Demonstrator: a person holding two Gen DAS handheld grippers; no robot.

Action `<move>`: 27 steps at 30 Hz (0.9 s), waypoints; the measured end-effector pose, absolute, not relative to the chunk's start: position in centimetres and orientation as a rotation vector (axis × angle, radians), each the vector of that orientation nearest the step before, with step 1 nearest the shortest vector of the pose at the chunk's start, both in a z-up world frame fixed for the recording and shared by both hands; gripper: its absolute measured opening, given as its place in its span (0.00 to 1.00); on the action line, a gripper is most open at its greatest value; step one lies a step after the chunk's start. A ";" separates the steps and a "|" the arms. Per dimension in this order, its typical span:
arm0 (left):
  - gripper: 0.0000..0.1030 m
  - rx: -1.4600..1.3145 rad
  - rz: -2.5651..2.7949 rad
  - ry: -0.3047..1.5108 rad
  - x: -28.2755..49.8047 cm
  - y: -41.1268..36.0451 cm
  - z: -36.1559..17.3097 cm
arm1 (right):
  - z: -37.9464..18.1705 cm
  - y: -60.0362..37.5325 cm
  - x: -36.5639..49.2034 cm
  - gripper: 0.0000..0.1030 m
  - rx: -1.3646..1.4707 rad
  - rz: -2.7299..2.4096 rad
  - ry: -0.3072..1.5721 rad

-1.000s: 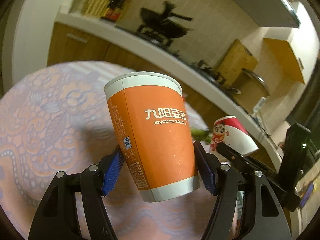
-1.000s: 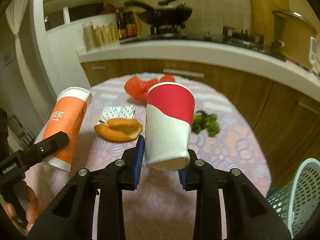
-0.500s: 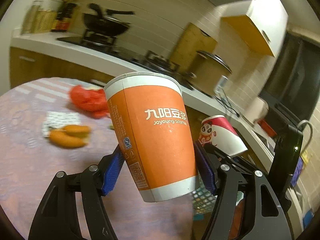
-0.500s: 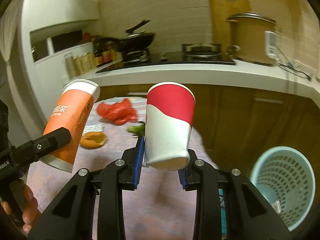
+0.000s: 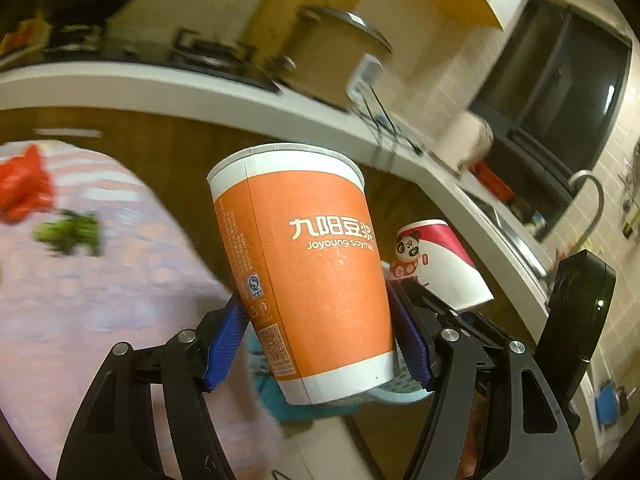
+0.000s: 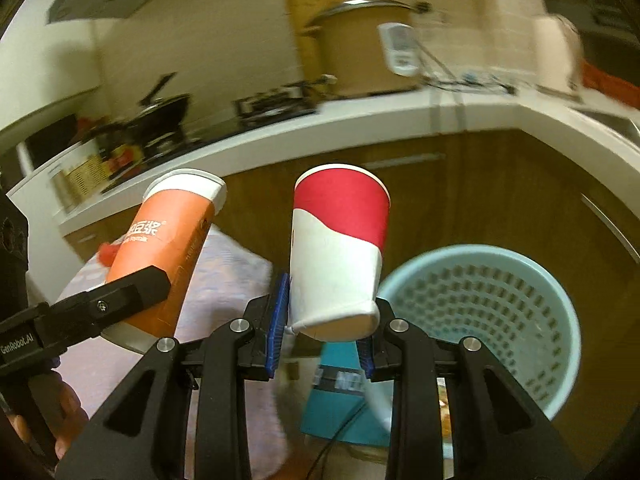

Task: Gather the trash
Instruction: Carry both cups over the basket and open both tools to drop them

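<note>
Both views have swung off the table since a second ago; the pale blue waste basket point(image 6: 480, 320) now fills the right wrist view's lower right. Step in hand: carrying two cups to the basket. Left gripper point(image 5: 320, 340) is clamped on the orange soy-milk cup point(image 5: 304, 268); right gripper point(image 6: 324, 332) is clamped on the red-and-white paper cup point(image 6: 338, 252). Both cups are airborne, mouths up, long axes near vertical and slightly tilted. Judged next: bring each over the basket opening, then part the fingers. Red bag point(image 5: 24, 188) and greens point(image 5: 68, 232) remain on the table.

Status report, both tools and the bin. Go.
Left tool shut on orange cup. Right tool shut on red cup. Bin open, nothing blocking it.
</note>
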State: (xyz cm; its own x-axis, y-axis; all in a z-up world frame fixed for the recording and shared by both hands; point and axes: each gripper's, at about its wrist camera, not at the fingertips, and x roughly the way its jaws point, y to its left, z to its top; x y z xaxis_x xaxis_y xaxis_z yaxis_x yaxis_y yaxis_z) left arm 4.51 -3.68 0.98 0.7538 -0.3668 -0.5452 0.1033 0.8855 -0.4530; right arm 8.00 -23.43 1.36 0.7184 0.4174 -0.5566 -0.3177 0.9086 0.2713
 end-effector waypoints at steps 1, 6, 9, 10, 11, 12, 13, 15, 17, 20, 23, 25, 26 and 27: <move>0.64 -0.424 -0.284 0.692 5.5 -4.5 0.5 | 0.9 -24.3 8.3 0.26 0.168 0.388 0.660; 0.64 -0.426 -0.353 0.771 8.9 -8.5 -1.7 | -2.0 -28.9 10.2 0.27 0.215 0.275 0.727; 0.64 -0.428 -0.387 0.818 10.3 -10.5 -3.2 | -3.5 -30.8 10.9 0.27 0.237 0.226 0.771; 0.64 -0.431 -0.396 0.831 10.7 -11.0 -3.6 | -3.9 -31.4 11.2 0.27 0.246 0.214 0.785; 0.64 -0.433 -0.406 0.845 11.1 -11.6 -4.0 | -4.5 -32.0 11.3 0.27 0.255 0.201 0.799; 0.64 -0.432 -0.412 0.856 11.5 -12.2 -4.4 | -4.9 -32.5 11.5 0.27 0.258 0.190 0.810; 0.64 -0.431 -0.419 0.868 11.9 -12.8 -4.8 | -5.3 -32.9 11.6 0.28 0.261 0.179 0.820; 0.65 -0.429 -0.434 0.882 12.5 -13.5 -5.1 | -6.1 -33.9 11.9 0.29 0.274 0.161 0.843; 0.65 -0.410 -0.446 0.901 12.9 -14.4 -5.6 | -6.8 -34.6 12.1 0.29 0.291 0.144 0.866; 0.71 -0.402 -0.447 0.927 13.2 -15.0 -6.3 | -7.6 -35.5 12.3 0.35 0.317 0.133 0.892; 0.71 -0.404 -0.439 0.939 13.2 -15.0 -6.7 | -7.6 -36.3 11.7 0.52 0.339 0.124 0.884; 0.71 -0.406 -0.434 0.937 13.1 -14.7 -6.7 | -7.4 -36.5 11.6 0.52 0.337 0.125 0.878; 0.71 -0.410 -0.429 0.933 12.9 -14.3 -6.6 | -7.2 -36.5 11.6 0.52 0.332 0.122 0.876; 0.71 -0.414 -0.428 0.929 12.8 -14.1 -6.4 | -6.9 -36.5 11.6 0.52 0.332 0.122 0.871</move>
